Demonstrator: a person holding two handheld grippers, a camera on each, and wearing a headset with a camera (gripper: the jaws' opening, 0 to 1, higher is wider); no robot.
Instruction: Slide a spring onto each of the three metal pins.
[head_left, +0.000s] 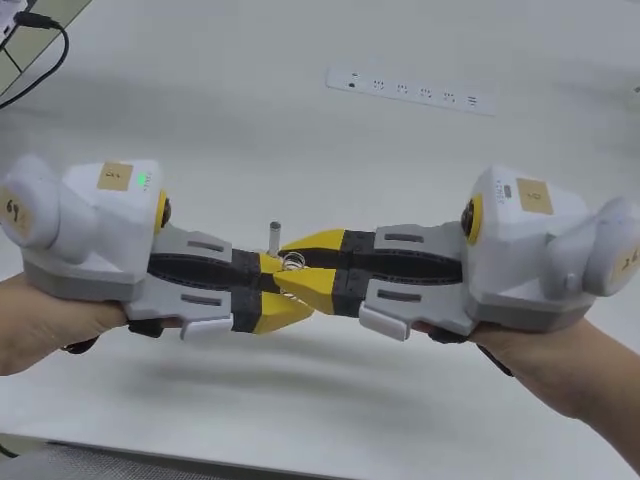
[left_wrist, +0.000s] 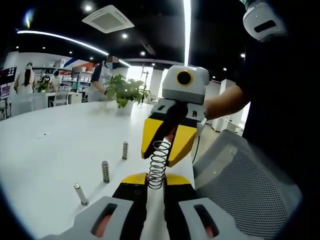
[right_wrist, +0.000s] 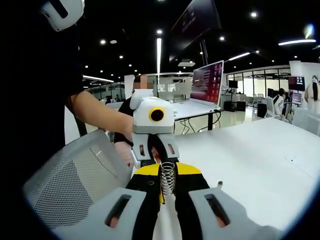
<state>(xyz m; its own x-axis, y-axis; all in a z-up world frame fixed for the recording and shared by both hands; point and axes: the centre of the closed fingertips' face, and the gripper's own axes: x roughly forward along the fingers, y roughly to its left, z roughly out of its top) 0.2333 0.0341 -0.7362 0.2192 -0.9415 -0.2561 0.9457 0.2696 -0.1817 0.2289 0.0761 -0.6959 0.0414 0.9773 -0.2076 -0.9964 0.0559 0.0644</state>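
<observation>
The spring (head_left: 292, 262) is held in the air between two grippers that meet tip to tip above the white table (head_left: 300, 130). The left gripper (left_wrist: 156, 182) is closed on one end of it, and the yellow tips are pressed against the coils. The other end lies between the jaws of the right gripper (right_wrist: 168, 196), which stand close on both sides. It cannot be told if it is clamped there.

On the table a bare pin (left_wrist: 80, 194) is seen upright. Beyond it stand a nearer loaded pin (left_wrist: 105, 171) and a farther loaded pin (left_wrist: 124, 150), each carrying a spring.

A power strip (head_left: 410, 90) is laid flat on the far part of the table, and a black cable (head_left: 45, 50) at its corner. A mesh chair (left_wrist: 240, 185) is placed just beside the table and a potted plant (left_wrist: 125, 90) at its far end. The room is an open office with a dark ceiling, light strips, a ceiling air unit (left_wrist: 107, 19) and a large monitor (right_wrist: 205, 80).
</observation>
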